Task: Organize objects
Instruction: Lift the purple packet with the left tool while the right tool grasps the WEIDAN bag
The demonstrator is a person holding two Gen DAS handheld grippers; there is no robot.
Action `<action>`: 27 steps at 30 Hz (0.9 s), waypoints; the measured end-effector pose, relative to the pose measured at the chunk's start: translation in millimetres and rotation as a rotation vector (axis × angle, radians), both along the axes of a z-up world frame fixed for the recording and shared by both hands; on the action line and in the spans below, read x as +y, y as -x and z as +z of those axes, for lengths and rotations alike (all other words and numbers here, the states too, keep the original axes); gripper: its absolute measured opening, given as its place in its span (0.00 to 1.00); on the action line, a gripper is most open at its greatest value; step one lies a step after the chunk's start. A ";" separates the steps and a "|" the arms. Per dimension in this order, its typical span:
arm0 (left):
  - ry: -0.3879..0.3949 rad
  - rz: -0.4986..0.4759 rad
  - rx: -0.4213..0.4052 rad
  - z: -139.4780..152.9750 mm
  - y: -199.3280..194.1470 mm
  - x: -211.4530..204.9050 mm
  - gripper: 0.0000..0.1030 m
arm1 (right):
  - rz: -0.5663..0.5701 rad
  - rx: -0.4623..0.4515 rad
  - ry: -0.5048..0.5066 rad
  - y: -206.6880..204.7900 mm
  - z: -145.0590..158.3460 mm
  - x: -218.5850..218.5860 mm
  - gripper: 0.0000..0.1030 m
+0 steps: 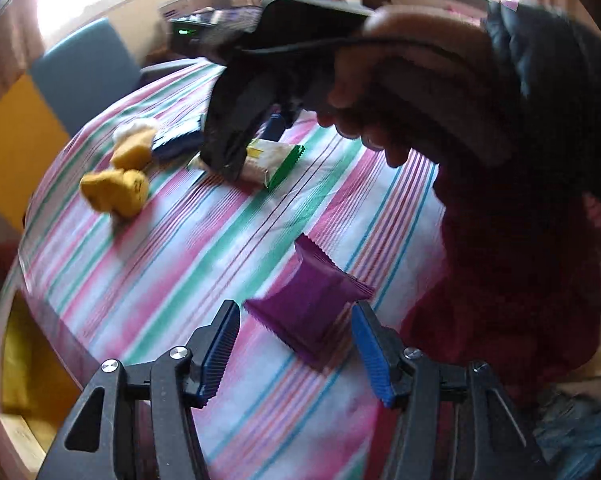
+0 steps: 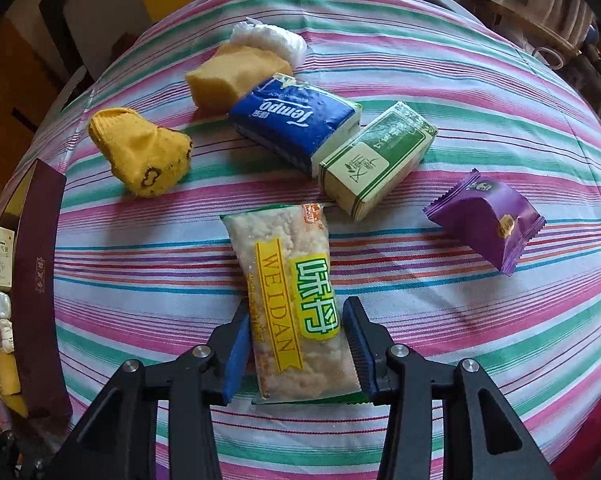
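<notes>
- Now right gripper [image 2: 296, 352] straddles WEIDAN snack pack [image 2: 290, 300] on the striped table [image 2: 460, 80]; contact unclear, cannot tell if gripped.
- Left gripper [image 1: 296, 344] released, near purple packet [image 1: 312, 304].
- Next probably: lift toward box [image 2: 40, 280] at left.

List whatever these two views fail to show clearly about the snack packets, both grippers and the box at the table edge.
- Left wrist view: motion blur hides any print on the purple packet; whether the left gripper touches it is unclear.
- Left wrist view: the right gripper covers much of the WEIDAN packet.
- Right wrist view: the dark box is cut off by the edge; its contents are mostly hidden.
</notes>
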State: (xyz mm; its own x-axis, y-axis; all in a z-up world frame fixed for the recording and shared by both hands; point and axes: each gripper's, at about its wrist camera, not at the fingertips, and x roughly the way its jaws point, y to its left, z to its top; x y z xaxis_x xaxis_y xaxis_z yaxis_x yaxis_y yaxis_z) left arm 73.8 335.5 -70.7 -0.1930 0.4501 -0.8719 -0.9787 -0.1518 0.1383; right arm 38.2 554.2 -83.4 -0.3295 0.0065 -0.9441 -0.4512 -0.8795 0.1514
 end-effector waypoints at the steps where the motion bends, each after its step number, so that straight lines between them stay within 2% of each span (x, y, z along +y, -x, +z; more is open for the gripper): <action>1: 0.006 -0.004 -0.009 -2.9 3.4 5.2 0.56 | -0.002 0.002 0.004 -0.3 -1.8 -3.2 0.46; 3: 0.029 -0.002 -0.044 -10.8 9.7 13.0 0.50 | -0.001 0.004 0.007 -2.1 -2.1 -0.8 0.47; 5: 0.043 0.017 -0.065 -18.4 14.3 16.0 0.42 | 0.008 0.006 0.011 -2.5 -1.9 -2.9 0.53; 6: 0.039 0.042 -0.091 -22.2 18.6 17.2 0.33 | 0.013 0.006 0.011 -2.2 -2.6 -2.0 0.54; 10: -0.041 0.147 -0.227 -23.7 32.9 8.2 0.32 | 0.015 0.005 0.004 -2.3 -1.9 2.9 0.54; 13: -0.072 0.214 -0.270 -24.7 37.2 -4.7 0.32 | 0.002 0.014 0.023 -5.2 0.8 7.5 0.55; 14: -0.079 0.228 -0.281 -24.2 37.5 -8.7 0.32 | 0.002 0.020 0.034 -2.7 0.2 9.6 0.60; 21: -0.133 0.280 -0.306 -12.2 33.1 -38.6 0.32 | 0.015 0.026 0.046 -3.6 -1.0 13.3 0.68; 23: -0.153 0.292 -0.306 -5.1 30.8 -47.8 0.32 | 0.021 0.027 0.054 -3.0 -1.5 14.5 0.75; 27: -0.200 0.315 -0.309 13.2 28.7 -65.1 0.32 | 0.026 0.023 0.048 -10.8 -2.3 20.0 0.76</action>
State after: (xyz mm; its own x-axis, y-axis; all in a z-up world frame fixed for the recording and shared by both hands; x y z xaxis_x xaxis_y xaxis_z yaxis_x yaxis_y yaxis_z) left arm 45.1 270.4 -57.4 -0.0920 0.5764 -0.8120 -0.8715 -0.4410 -0.2144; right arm 48.9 574.2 -85.7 -0.3507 -0.0472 -0.9353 -0.4241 -0.8824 0.2036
